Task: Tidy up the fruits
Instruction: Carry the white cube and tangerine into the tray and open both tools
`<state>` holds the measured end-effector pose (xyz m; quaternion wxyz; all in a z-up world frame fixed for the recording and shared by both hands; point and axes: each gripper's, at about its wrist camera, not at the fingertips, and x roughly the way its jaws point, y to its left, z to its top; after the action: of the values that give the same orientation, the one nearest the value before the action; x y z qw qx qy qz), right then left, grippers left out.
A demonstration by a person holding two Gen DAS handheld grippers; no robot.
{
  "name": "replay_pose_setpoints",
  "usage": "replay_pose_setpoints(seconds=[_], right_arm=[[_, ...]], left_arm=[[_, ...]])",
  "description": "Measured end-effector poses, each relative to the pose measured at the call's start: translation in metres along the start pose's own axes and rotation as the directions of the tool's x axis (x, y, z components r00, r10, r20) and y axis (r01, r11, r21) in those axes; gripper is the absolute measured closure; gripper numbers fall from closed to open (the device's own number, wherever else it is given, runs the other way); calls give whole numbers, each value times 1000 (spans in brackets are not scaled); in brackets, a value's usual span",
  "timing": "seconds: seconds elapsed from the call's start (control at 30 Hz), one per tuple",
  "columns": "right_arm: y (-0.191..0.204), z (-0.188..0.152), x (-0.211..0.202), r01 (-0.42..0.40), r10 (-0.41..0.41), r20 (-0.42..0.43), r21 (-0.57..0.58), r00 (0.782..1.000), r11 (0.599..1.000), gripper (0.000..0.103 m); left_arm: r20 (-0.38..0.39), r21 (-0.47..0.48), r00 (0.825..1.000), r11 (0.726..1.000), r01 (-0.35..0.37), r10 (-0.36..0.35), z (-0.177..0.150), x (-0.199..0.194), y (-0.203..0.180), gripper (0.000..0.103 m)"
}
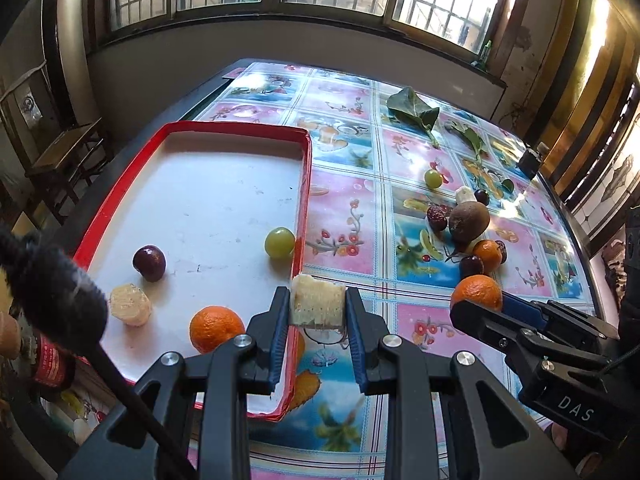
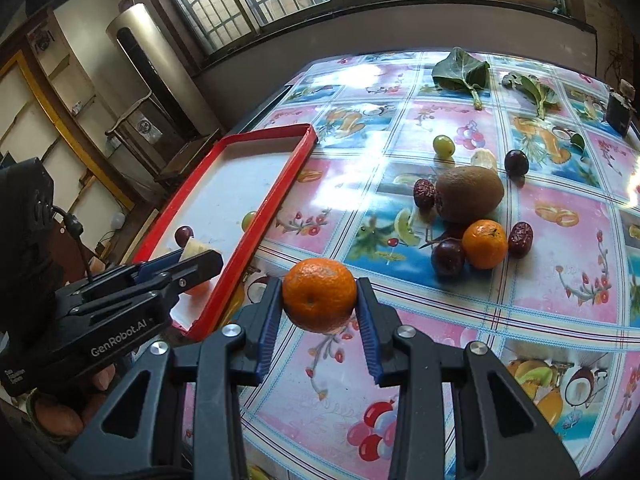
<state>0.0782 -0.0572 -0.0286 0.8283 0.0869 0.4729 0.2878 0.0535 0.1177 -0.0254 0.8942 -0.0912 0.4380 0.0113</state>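
**K:** On the counter (image 2: 440,320), left side, red-rimmed tray (image 1: 306,184) is the only container. Inside, largest first: orange (image 1: 216,328) near its front edge, pale banana chunk (image 1: 131,304) front-left, dark plum (image 1: 149,263) behind that, green grape (image 1: 279,242) against the right rim.

**M:** Loose stuff?

**K:** Pile toward the counter's right edge: kiwi (image 2: 470,194), small orange (image 2: 485,244), dark plums, red dates, one green grape (image 2: 444,146), another banana piece. Two leaves (image 2: 462,68) near the far edge.

**M:** Grippers?

**K:** Right gripper (image 2: 320,300) fingers closed partway on a mandarin (image 2: 319,294), held off the counter, just right of the tray's front corner. Left gripper (image 1: 318,306) fingers pinching a cut banana piece (image 1: 318,300) right over the tray's right rim.

**M:** Handling?

**K:** Judgement only. Mandarin: light, springy peel, round, so it could roll out of flat pads. Grip across the widest part, as now. Moderate squeeze is fine.

**M:** Banana?

**K:** Worst one. Soft, wet cut faces, will mash or slip. Pinch on the skin sides, minimum force. Set it down, don't drop.

**M:** Kiwi?

**K:** Heaviest there, fuzzy skin grips well. Take it across the short axis. Grapes and plums are slick and small, so centre them in the pads.
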Motion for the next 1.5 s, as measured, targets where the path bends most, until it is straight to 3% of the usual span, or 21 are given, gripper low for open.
replay_pose_setpoints(seconds=[0.23,0.43,0.77,1.2,1.5], right_arm=[[13,1,13,-10,9,-24,-23,1000,1000,64],[36,11,26,-29,26,-35,-66,999,997,64],[84,39,63,-104,96,-64,-133,993,986,64],[116,38,132,-130,96,-195,-166,976,978,64],[124,36,152,-112,61,-233,-209,970,971,64]], left_arm=[[14,-27,1000,1000,2,-1,5,-3,16,77],[44,-97,998,994,-48,52,23,-9,59,77],[-1,-224,994,968,-109,112,40,13,121,77],[-104,-288,976,934,-212,190,48,54,150,77],[-132,-271,967,930,-247,218,40,63,152,76]])
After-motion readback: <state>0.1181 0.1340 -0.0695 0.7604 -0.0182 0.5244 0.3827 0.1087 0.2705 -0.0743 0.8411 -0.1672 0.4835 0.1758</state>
